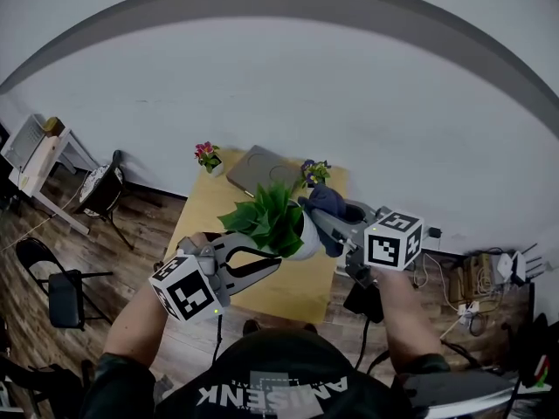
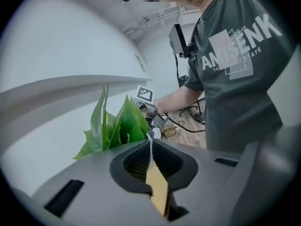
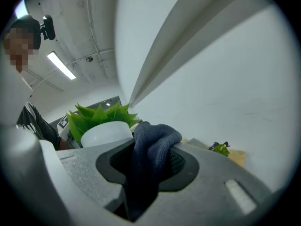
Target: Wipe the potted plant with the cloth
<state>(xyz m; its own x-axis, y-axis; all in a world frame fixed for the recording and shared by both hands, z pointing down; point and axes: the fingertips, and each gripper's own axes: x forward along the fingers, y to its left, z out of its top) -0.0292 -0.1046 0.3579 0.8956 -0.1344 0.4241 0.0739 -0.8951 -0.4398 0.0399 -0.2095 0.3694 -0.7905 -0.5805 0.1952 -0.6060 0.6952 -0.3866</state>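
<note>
The potted plant (image 1: pixel 272 216), green leaves in a white pot (image 1: pixel 307 241), hangs above the wooden table (image 1: pixel 203 209). My left gripper (image 1: pixel 276 264) comes in from the lower left and is shut on the pot's thin white rim (image 2: pixel 150 145); the leaves (image 2: pixel 117 126) rise just beyond its jaws. From the right, my right gripper (image 1: pixel 325 223) is shut on a dark blue cloth (image 1: pixel 325 201), which sits against the pot's right side. In the right gripper view the cloth (image 3: pixel 149 147) fills the jaws, with the white pot (image 3: pixel 107 133) and leaves (image 3: pixel 96 114) right behind it.
At the table's far end stand a small pot of pink flowers (image 1: pixel 208 155), a grey flat pad (image 1: pixel 258 169) and a small pot of purple flowers (image 1: pixel 314 171). Chairs (image 1: pixel 61 286) stand on the floor to the left, cables and plugs (image 1: pixel 476 291) to the right.
</note>
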